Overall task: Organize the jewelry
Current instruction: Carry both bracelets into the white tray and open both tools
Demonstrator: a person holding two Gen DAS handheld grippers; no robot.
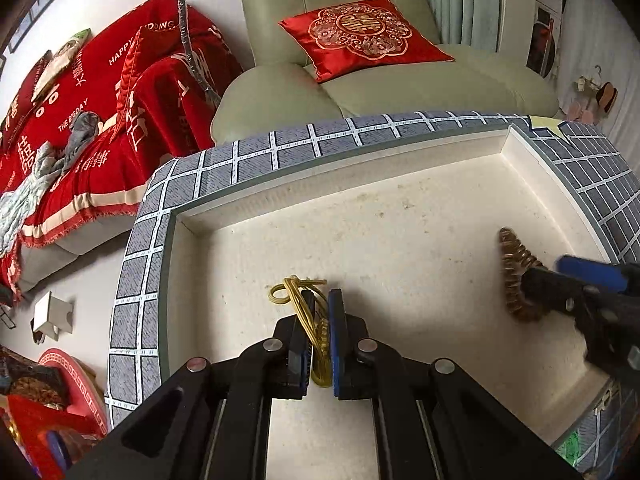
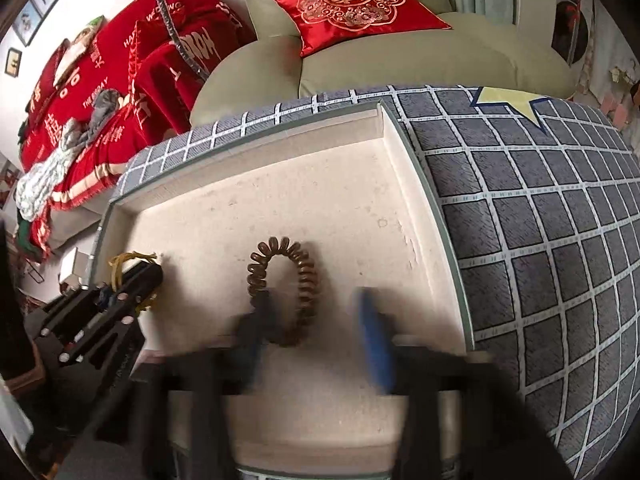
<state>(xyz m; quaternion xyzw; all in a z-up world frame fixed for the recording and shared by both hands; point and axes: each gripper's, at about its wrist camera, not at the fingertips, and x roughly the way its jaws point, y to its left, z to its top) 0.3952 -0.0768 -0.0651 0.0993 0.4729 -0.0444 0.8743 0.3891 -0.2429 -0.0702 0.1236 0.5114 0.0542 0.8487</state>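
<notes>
A shallow white tray point(image 1: 400, 208) sits on a grey grid-patterned cloth. My left gripper point(image 1: 320, 320) is shut on a thin gold cord bracelet point(image 1: 298, 294), whose knotted loop sticks out past the fingertips above the tray floor; it also shows at the left of the right wrist view point(image 2: 128, 264). A brown spiral coil bracelet point(image 2: 292, 284) lies on the tray floor. My right gripper point(image 2: 316, 336) is open, blurred, with its fingers either side of the coil's near end. In the left wrist view the coil point(image 1: 514, 268) lies at the right, with the right gripper point(image 1: 560, 280) over it.
The tray's raised rim point(image 2: 424, 184) bounds the floor on all sides. The grid cloth point(image 2: 540, 220) extends to the right. A green armchair with a red cushion point(image 1: 360, 36) stands behind, and a sofa with a red throw point(image 1: 100, 120) is at the left.
</notes>
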